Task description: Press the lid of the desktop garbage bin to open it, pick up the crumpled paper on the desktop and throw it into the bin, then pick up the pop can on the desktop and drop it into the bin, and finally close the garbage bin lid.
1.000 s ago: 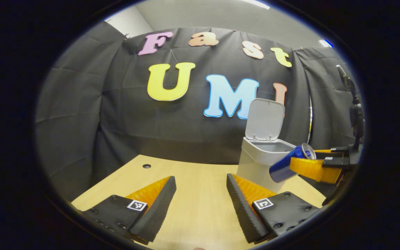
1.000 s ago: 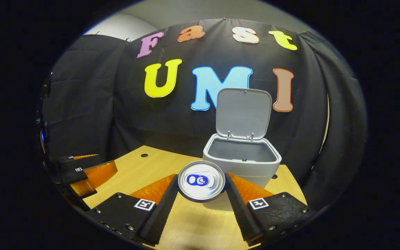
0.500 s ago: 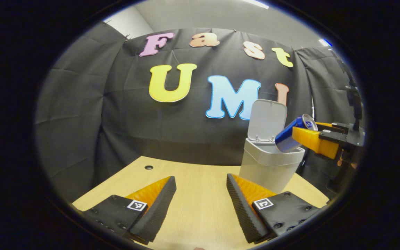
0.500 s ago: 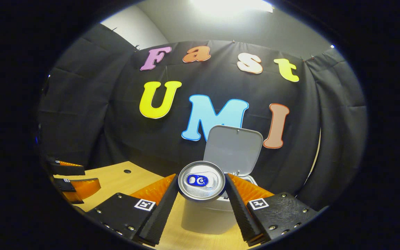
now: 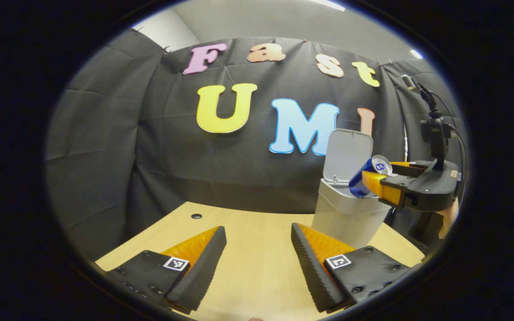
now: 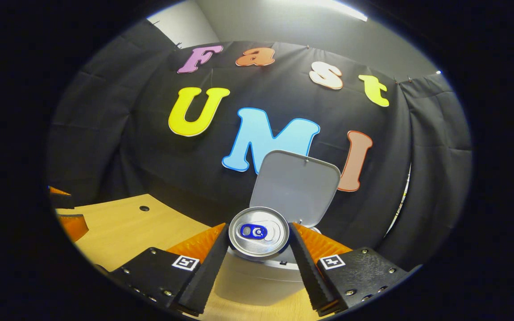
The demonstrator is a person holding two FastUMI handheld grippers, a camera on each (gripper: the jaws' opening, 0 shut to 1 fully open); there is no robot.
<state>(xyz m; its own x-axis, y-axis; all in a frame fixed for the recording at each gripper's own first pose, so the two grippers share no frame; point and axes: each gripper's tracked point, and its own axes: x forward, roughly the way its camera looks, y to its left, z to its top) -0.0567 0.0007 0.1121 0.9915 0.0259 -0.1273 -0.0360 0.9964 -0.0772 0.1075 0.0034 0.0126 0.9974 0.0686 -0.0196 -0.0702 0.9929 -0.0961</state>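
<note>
The grey bin (image 5: 344, 218) stands at the right end of the wooden table, its lid (image 5: 347, 154) tipped up and open. A blue pop can (image 5: 366, 176) hangs tilted over the bin's mouth, with my right gripper (image 5: 379, 178) shut on it. In the right gripper view the can's silver top (image 6: 259, 232) sits between the two fingers, my right gripper (image 6: 259, 236) just above the bin's body (image 6: 257, 281), with the raised lid (image 6: 295, 187) behind it. My left gripper (image 5: 257, 243) is open and holds nothing, low over the table to the left of the bin.
The wooden table (image 5: 257, 267) has a small round hole (image 5: 196, 216) near its back edge. A hand (image 5: 448, 218) holds the right gripper's body at the far right. The left gripper's fingers (image 6: 72, 225) show at the left edge of the right gripper view.
My right gripper lifted the can from beside the bin's front up over its open mouth and moved closer to the bin. The left gripper stayed where it was, open.
</note>
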